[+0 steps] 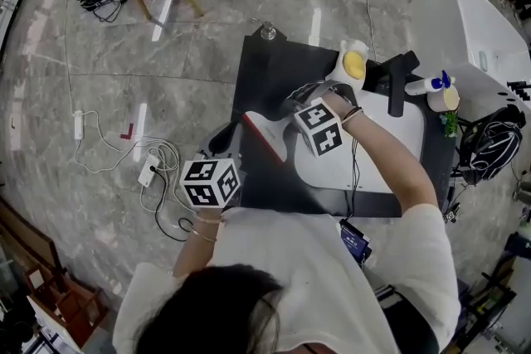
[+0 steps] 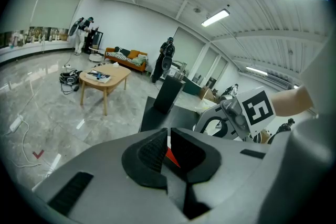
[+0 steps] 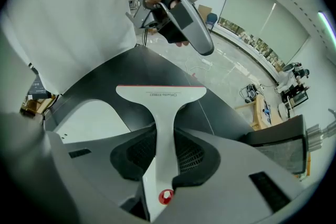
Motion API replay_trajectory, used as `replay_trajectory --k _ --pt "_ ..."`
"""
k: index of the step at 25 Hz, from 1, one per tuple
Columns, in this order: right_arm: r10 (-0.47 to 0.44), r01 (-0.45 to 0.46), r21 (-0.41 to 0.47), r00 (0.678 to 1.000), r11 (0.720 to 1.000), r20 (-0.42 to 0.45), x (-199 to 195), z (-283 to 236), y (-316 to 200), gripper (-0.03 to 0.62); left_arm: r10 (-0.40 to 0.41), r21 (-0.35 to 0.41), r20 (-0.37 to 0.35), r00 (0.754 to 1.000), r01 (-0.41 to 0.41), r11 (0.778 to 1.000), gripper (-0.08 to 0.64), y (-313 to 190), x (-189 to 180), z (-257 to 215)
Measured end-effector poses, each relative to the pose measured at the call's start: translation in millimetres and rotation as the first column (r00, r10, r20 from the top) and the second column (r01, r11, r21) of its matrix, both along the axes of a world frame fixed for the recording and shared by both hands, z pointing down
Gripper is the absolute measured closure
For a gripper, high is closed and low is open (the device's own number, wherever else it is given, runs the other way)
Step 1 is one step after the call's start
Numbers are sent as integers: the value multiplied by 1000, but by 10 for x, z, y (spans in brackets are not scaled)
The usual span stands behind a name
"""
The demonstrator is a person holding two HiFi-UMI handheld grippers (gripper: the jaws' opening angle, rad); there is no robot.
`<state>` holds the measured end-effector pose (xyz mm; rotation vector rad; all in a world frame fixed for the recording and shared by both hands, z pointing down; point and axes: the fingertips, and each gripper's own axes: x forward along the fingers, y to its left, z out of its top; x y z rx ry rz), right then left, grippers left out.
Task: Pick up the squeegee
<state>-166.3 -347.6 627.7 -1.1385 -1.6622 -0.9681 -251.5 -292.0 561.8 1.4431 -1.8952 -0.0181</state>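
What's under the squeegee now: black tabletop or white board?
The head of the squeegee is over the black tabletop, the white board beside it. The right tool, clamped on the handle, covers what lies under the handle, and contact with the tabletop cannot be seen.

no legible text, squeegee (image 3: 161, 98) print too small

White short-sleeve tee (image 1: 315, 261), dark hair (image 1: 224, 303), wrist bands (image 1: 352, 113); grey left gripper (image 2: 168, 149), right gripper (image 3: 164, 155), b&w marker cubes (image 1: 211, 181).
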Motion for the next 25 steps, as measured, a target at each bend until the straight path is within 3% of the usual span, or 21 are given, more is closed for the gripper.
replay_trajectory --k 2,8,13,17,22,25 --pt "20 -20 20 1000 1000 21 -16 -71 2 485 5 9 2 1000 -5 1000 520 6 8 -42" --pt "178 -176 -27 980 984 87 -84 -381 -19 485 4 68 0 1000 -4 998 520 -4 118 -229" --pt "339 -334 -57 925 941 172 -96 -721 -100 485 -13 144 32 999 9 989 520 -12 198 -532" --pt "490 -472 -131 832 872 260 -92 -999 -177 485 -16 199 40 999 7 980 520 -5 257 -732" --pt "666 -620 -245 670 745 329 63 -1281 -244 485 -18 260 38 999 8 966 520 57 381 -978" --pt "724 -666 -295 581 686 373 175 -1477 -245 485 -1 271 63 998 -16 962 520 87 493 -1075"
